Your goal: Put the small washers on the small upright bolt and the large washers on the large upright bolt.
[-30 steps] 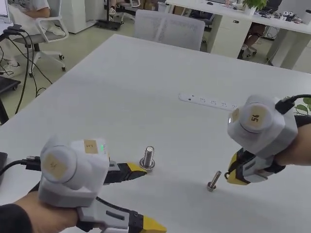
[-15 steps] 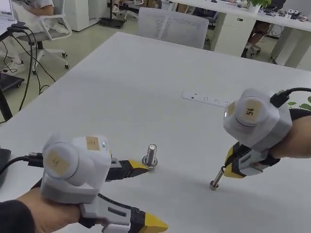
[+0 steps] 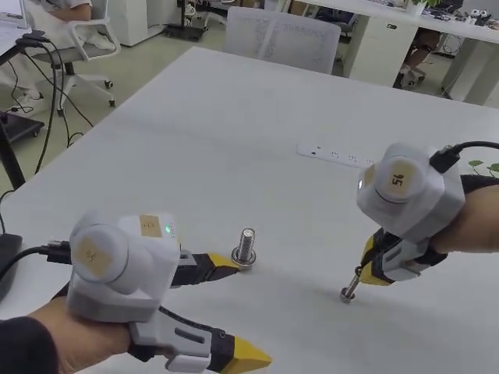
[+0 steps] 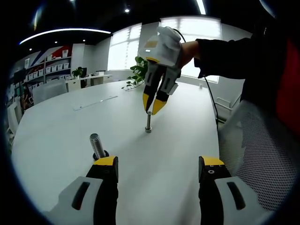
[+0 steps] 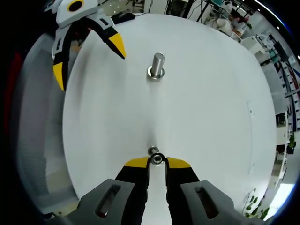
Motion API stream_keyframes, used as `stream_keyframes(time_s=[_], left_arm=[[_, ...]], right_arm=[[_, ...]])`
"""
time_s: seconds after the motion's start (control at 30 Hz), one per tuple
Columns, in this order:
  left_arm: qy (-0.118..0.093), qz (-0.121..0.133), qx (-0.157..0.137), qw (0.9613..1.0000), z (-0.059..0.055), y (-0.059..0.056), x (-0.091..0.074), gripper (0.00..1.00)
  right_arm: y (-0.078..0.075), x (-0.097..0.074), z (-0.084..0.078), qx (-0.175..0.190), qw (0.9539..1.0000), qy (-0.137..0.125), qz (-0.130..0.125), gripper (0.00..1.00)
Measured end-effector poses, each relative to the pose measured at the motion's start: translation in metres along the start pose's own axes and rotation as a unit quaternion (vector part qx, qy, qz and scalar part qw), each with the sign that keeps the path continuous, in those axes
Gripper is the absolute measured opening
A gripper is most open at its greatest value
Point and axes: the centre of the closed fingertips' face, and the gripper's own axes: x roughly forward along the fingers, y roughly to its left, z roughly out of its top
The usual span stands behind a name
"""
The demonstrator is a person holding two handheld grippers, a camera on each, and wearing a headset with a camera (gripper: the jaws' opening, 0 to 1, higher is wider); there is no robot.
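Currently right tool [image 5: 156, 161] pinches small bolt [image 3: 349, 289] top

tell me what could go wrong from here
1. The right gripper pinches what looks like a small washer at its very tips over the small bolt; it could slip or miss the bolt's top.
2. That bolt stands free on the table; a sideways push may topple it.
3. The open left gripper has one jaw beside the large bolt and could knock it.
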Motion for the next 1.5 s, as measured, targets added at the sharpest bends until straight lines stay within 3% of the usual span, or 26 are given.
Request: stream_keyframes(time_s=[1.5], left_arm=[[0.009, 0.001, -0.008, 0.9999, -0.006, -0.001, 0.0, 0.69]], right_arm=[[0.012, 0.045, -0.006, 0.019, 0.9994, -0.005, 0.028, 0.15]])
